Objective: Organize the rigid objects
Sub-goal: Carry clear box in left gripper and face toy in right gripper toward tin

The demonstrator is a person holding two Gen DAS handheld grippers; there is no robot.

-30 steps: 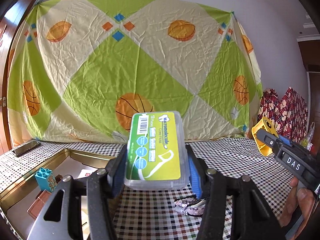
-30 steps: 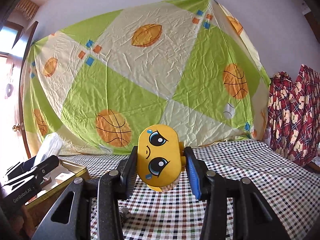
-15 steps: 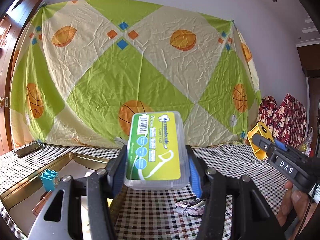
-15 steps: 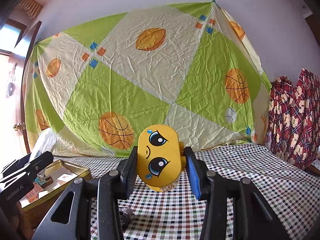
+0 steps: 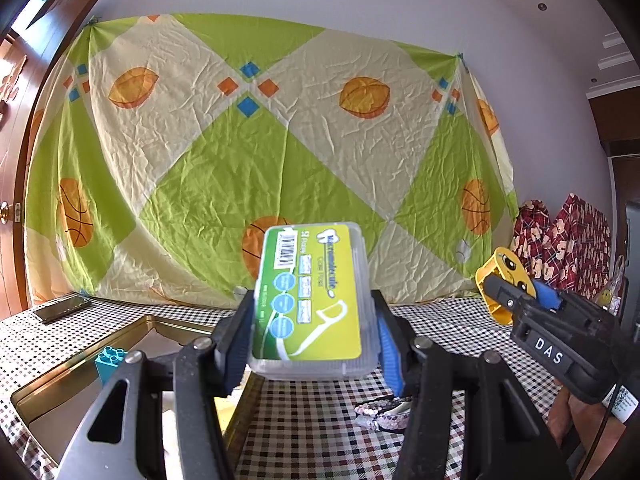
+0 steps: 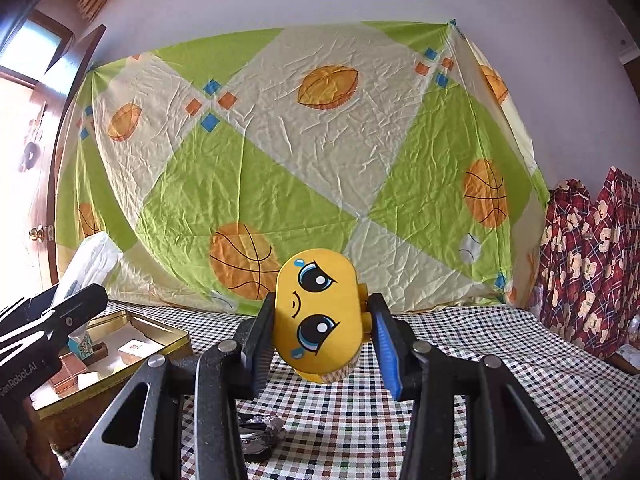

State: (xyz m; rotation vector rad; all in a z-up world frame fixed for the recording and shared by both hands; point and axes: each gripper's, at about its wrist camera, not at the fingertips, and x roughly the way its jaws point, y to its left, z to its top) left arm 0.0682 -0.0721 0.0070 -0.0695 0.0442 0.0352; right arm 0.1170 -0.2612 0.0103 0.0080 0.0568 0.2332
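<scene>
— grippers first: what do we hold, and how?

— our left gripper [image 5: 312, 344] is clamped on a clear plastic floss-pick box with a green and yellow label [image 5: 310, 298], upright between the blue pads. our right gripper [image 6: 320, 340] is clamped on a yellow plastic toy block with a sad cartoon face [image 6: 318, 312]. both are carried level, above the checked tablecloth [image 6: 500, 360].

— where do they belong?

— we judge the shallow gold metal tray [image 5: 80, 364], low on the left, to be the target. a teal building brick [image 5: 109, 362] and some small boxes already sit in it. the floss-pick box hangs just beside its near rim, not yet over the open floor.

— so which step is this?

— the carry, we think: both things lifted, neither placed.

— and next?

— bring the left gripper over a bare patch of tray floor, lower it, then part the jaws. the right one needs a longer reach leftward, and the two grippers must not crowd each other. a beaded hair clip [image 5: 382, 414] lies on the cloth below; we cannot tell if it counts.
</scene>
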